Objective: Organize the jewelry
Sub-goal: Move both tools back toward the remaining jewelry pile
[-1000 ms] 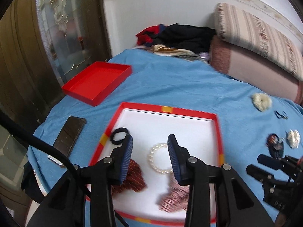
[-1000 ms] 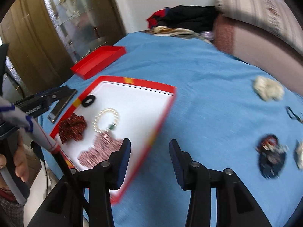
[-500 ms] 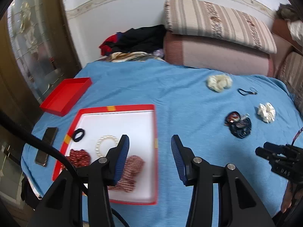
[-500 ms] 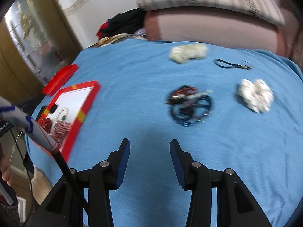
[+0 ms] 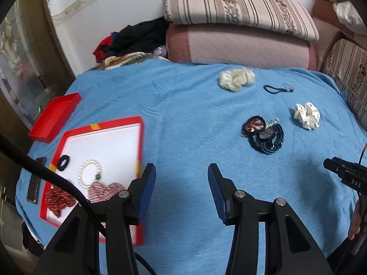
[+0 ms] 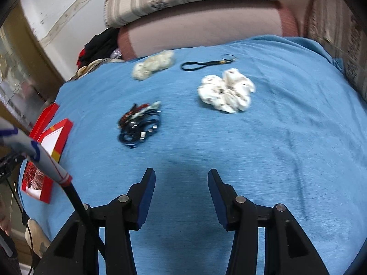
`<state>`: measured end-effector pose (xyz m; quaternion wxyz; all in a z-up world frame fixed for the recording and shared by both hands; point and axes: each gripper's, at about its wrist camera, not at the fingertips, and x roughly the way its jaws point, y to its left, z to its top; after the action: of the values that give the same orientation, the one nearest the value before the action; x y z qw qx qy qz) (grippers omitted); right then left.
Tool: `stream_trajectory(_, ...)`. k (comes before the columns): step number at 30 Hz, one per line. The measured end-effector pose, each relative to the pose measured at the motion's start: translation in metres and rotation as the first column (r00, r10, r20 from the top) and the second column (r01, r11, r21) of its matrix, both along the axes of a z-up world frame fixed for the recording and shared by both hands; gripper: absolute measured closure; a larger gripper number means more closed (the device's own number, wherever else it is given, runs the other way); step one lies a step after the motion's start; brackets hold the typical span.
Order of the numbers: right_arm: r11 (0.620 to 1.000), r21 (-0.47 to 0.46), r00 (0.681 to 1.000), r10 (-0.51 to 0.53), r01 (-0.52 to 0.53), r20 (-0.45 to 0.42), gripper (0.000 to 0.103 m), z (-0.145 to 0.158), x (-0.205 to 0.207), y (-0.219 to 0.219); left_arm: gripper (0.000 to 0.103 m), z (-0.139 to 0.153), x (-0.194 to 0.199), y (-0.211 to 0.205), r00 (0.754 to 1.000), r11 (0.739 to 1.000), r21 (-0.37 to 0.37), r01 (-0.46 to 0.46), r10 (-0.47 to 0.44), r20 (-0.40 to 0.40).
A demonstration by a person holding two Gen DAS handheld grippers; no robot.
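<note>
Jewelry tangle (image 6: 140, 125): dark looped cords, beaded; fluffy white scrunchie (image 6: 227, 90) nearby; both tools part-open, widening, empty.

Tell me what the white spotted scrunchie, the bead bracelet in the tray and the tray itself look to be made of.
White spotted scrunchie: soft matte fabric, gathered in ruffled folds.
Bead bracelet: glossy cream beads, pearl-like; real or imitation cannot be told.
Tray: looks like stiff card, with a smooth red rim and a flat white lining.
</note>
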<state>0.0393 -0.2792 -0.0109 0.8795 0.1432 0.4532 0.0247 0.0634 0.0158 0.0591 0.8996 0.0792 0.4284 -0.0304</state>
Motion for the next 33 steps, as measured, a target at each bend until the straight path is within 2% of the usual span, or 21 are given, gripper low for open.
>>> stream_trajectory(10, 0.998, 0.048, 0.999, -0.049, 0.050, -0.010, 0.047, -0.020, 0.004, -0.030, 0.057, -0.048, 0.037, -0.037, 0.991, 0.997, -0.063, 0.038, -0.045, -0.124)
stream_trajectory(16, 0.998, 0.054, 0.999, -0.045, 0.045, -0.007, 0.047, -0.029, 0.010, -0.031, 0.057, -0.076, 0.078, -0.067, 0.973, 0.981, -0.182, 0.067, -0.105, -0.208)
stream_trajectory(19, 0.996, 0.076, 0.999, -0.046, 0.046, -0.006, 0.047, -0.033, 0.011, -0.035, 0.057, -0.088, 0.105, -0.080, 0.961, 0.962, -0.266, 0.064, -0.131, -0.243)
stream_trajectory(21, 0.995, 0.090, 0.999, -0.046, 0.046, -0.005, 0.047, -0.035, 0.012, -0.037, 0.057, -0.095, 0.121, -0.093, 0.949, 0.939, -0.334, 0.081, -0.174, -0.261)
stream_trajectory(24, 0.995, 0.094, 0.999, -0.042, 0.043, -0.007, 0.047, -0.037, 0.013, -0.037, 0.050, -0.103, 0.137, -0.113, 0.943, 0.929, -0.358, 0.090, -0.195, -0.270)
stream_trajectory(26, 0.995, 0.092, 0.999, -0.041, 0.042, -0.011, 0.047, -0.038, 0.014, -0.036, 0.049, -0.105, 0.143, -0.121, 0.948, 0.945, -0.318, 0.080, -0.170, -0.268)
stream_trajectory(27, 0.995, 0.092, 0.999, -0.039, 0.040, -0.012, 0.047, -0.039, 0.015, -0.035, 0.051, -0.105, 0.145, -0.123, 0.951, 0.960, -0.270, 0.076, -0.151, -0.270)
stream_trajectory(28, 0.995, 0.090, 0.999, -0.038, 0.040, -0.013, 0.047, -0.039, 0.016, -0.035, 0.071, -0.105, 0.146, -0.125, 0.957, 0.980, -0.189, 0.065, -0.114, -0.266)
stream_trajectory(29, 0.995, 0.089, 0.999, -0.038, 0.038, -0.013, 0.047, -0.039, 0.016, -0.035, 0.083, -0.106, 0.147, -0.124, 0.957, 0.993, -0.102, 0.058, -0.085, -0.278)
stream_trajectory(31, 0.995, 0.093, 0.999, -0.037, 0.037, -0.010, 0.047, -0.038, 0.018, -0.034, 0.096, -0.106, 0.147, -0.116, 0.958, 0.998, -0.033, 0.052, -0.060, -0.282)
stream_trajectory(32, 0.995, 0.095, 0.999, -0.036, 0.037, -0.008, 0.047, -0.037, 0.018, -0.034, 0.096, -0.106, 0.147, -0.104, 0.965, 0.998, 0.055, 0.023, -0.008, -0.261)
stream_trajectory(33, 0.995, 0.096, 0.999, -0.034, 0.034, -0.005, 0.047, -0.036, 0.019, -0.033, 0.096, -0.106, 0.149, -0.095, 0.967, 0.997, 0.074, 0.010, 0.009, -0.253)
